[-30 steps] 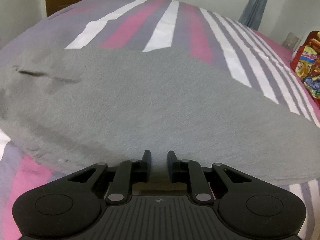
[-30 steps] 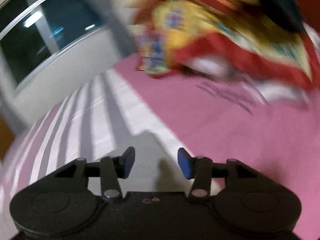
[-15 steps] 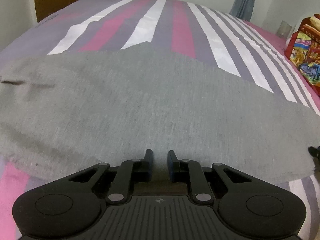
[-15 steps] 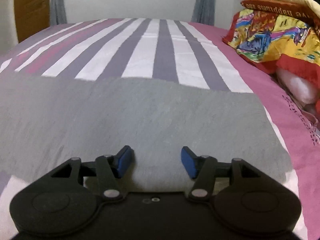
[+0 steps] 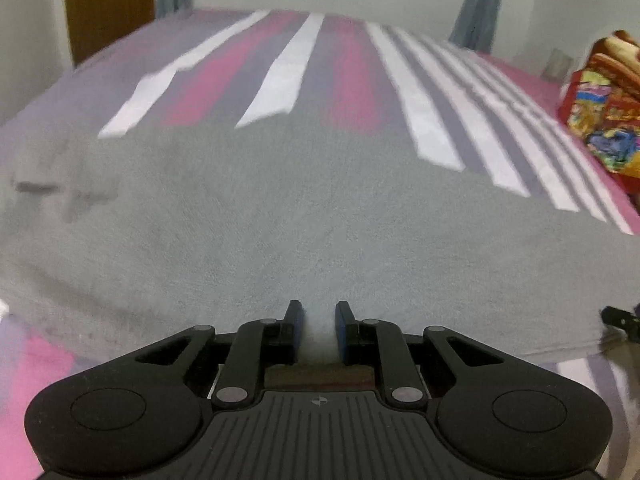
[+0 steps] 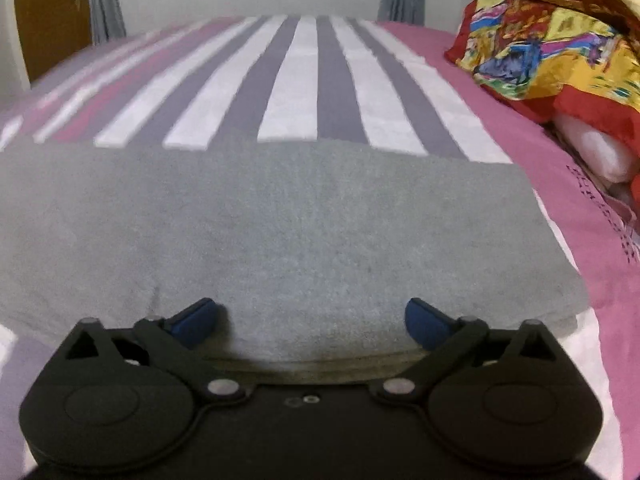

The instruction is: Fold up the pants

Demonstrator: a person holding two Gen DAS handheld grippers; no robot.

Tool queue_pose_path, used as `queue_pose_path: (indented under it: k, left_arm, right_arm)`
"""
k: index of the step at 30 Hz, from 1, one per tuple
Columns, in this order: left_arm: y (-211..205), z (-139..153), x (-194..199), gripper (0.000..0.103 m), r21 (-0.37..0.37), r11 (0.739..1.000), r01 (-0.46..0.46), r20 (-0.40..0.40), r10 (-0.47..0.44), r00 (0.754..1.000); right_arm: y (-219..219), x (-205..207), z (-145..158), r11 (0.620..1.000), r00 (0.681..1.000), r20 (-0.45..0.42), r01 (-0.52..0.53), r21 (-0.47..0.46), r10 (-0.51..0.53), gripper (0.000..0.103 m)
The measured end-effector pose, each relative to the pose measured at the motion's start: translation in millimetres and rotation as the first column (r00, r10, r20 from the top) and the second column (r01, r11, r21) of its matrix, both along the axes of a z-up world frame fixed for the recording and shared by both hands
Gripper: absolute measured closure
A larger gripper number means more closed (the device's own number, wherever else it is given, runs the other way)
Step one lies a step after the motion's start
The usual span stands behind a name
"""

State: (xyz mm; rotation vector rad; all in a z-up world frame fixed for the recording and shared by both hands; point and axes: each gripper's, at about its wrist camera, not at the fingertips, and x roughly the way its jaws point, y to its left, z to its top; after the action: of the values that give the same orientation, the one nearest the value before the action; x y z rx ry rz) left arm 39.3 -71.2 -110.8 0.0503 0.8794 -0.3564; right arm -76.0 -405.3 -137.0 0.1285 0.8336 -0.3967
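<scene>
Grey pants (image 5: pixel 280 208) lie flat across a striped bed, their near edge toward both grippers. My left gripper (image 5: pixel 318 316) sits at the near edge with its jaws narrowly apart and grey cloth between them; the gap has widened. My right gripper (image 6: pixel 314 316) is wide open at the near edge of the pants (image 6: pixel 280 224), close to their right end, with the folded cloth edge between its spread fingers. The tip of the right gripper shows at the right edge of the left wrist view (image 5: pixel 620 318).
The bed has a pink, white and purple striped sheet (image 6: pixel 300 84). A colourful red and yellow blanket pile (image 6: pixel 560 52) sits on the right side of the bed. A wooden door (image 5: pixel 108 4) and grey curtains stand behind the bed.
My right gripper swung from the blanket pile to the pants' near edge and opened wider. My left gripper's jaws parted a little.
</scene>
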Motion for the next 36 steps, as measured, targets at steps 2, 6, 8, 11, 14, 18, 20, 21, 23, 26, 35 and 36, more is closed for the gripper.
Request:
queue_pose_path:
  k: [2,6,8,11,14,18,20,21,23,26,35,36]
  left_arm:
    - [-16,8,1,0.087,0.001,0.999,0.044,0.023,-0.044,0.999]
    - [-58,7,15,0.087,-0.034,0.994,0.102,-0.011,-0.102,0.995]
    - [-80,-3,20,0.087,-0.032,0.991,0.128,-0.047,-0.129,0.991]
    - [-88,-20,12,0.087,0.009,0.987,0.158,-0.072,-0.157,0.985]
    - [-74,-24,-6,0.087,-0.002,0.984,0.178,-0.071,-0.177,0.982]
    - [-70,-19,-14,0.087,0.021,0.980,0.200,-0.064,-0.198,0.978]
    - [-74,-11,-10,0.087,0.015,0.981,0.193,-0.060,-0.192,0.980]
    - [-79,-5,-8,0.087,0.008,0.980,0.200,-0.041,-0.199,0.979]
    - [-90,3,-6,0.087,0.005,0.977,0.212,-0.001,-0.212,0.977]
    - [-103,-2,2,0.087,-0.016,0.978,0.207,-0.021,-0.207,0.978]
    - [-96,-18,-18,0.087,0.024,0.967,0.255,-0.033,-0.254,0.967]
    - [-92,-17,-16,0.087,0.017,0.968,0.250,-0.038,-0.249,0.968]
  right_arm:
    - [4,-2,9,1.000,1.000,0.020,-0.018,-0.025,0.019,0.012]
    - [6,29,19,0.998,0.999,0.012,-0.037,-0.042,0.038,0.039]
    - [6,41,17,0.999,1.000,0.003,-0.030,-0.019,0.030,0.040]
    - [11,38,1,0.998,0.996,-0.071,-0.061,0.012,0.061,0.045]
    - [27,12,-7,0.992,0.990,-0.080,-0.118,-0.045,0.114,0.045]
    - [21,-6,4,0.994,0.993,-0.056,-0.106,0.011,0.107,0.052]
    - [11,-9,17,0.997,0.997,-0.022,-0.068,0.035,0.069,0.061]
    - [3,-11,23,0.998,0.999,-0.002,-0.039,0.049,0.039,0.058]
    - [-25,-23,33,0.992,0.997,0.037,0.065,0.104,-0.069,0.053]
    - [-70,-49,29,0.949,0.973,0.022,0.219,0.226,-0.230,0.053]
    - [-143,-106,23,0.759,0.851,0.080,0.416,0.501,-0.519,0.064]
    - [-140,-106,21,0.764,0.854,0.081,0.412,0.497,-0.514,0.065]
